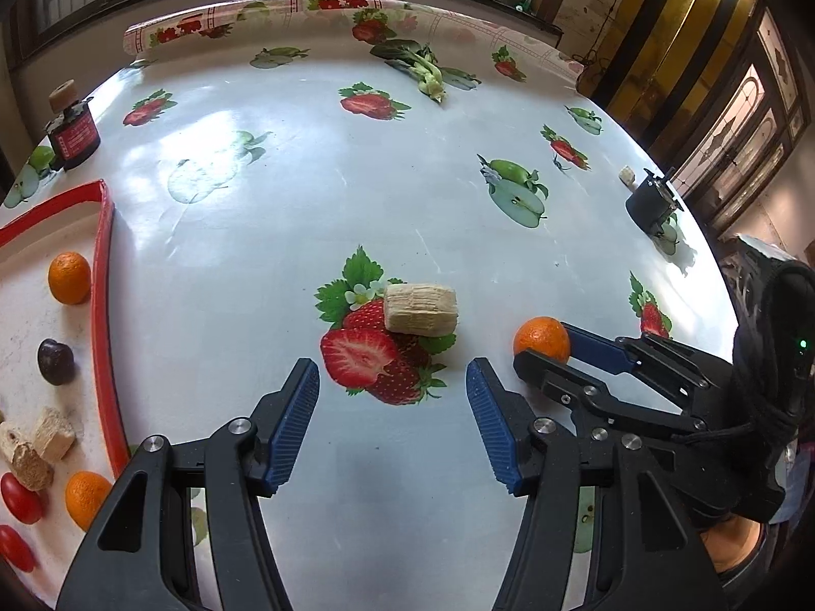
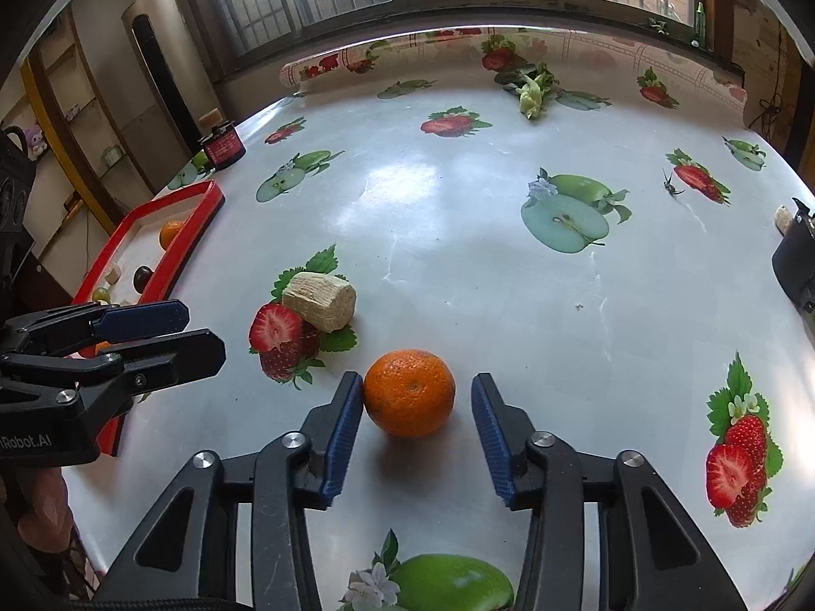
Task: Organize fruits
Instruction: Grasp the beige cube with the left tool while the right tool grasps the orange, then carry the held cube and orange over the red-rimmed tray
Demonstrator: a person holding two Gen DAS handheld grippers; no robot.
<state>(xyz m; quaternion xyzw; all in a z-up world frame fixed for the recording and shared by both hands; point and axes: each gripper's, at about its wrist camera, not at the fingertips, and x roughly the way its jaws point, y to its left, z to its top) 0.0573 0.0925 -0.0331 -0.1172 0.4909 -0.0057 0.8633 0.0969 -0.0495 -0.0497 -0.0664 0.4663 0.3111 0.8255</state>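
An orange (image 2: 410,393) lies on the table between the open fingers of my right gripper (image 2: 417,397); the left finger touches it, the right finger stands apart. It also shows in the left wrist view (image 1: 541,338), with the right gripper (image 1: 547,346) around it. A pale sugarcane piece (image 1: 420,308) lies on a printed strawberry, ahead of my open, empty left gripper (image 1: 392,382); it also shows in the right wrist view (image 2: 320,301). A red-rimmed tray (image 1: 104,305) at the left holds oranges (image 1: 69,277), a dark plum (image 1: 55,361), cane pieces (image 1: 51,433) and red tomatoes (image 1: 20,499).
A fruit-print cloth covers the table (image 1: 356,178). A green vegetable (image 1: 425,68) lies at the far edge. A black-and-red device (image 1: 71,135) stands far left, a black one (image 1: 652,203) at the right edge. A small insect-like thing (image 2: 671,186) sits far right.
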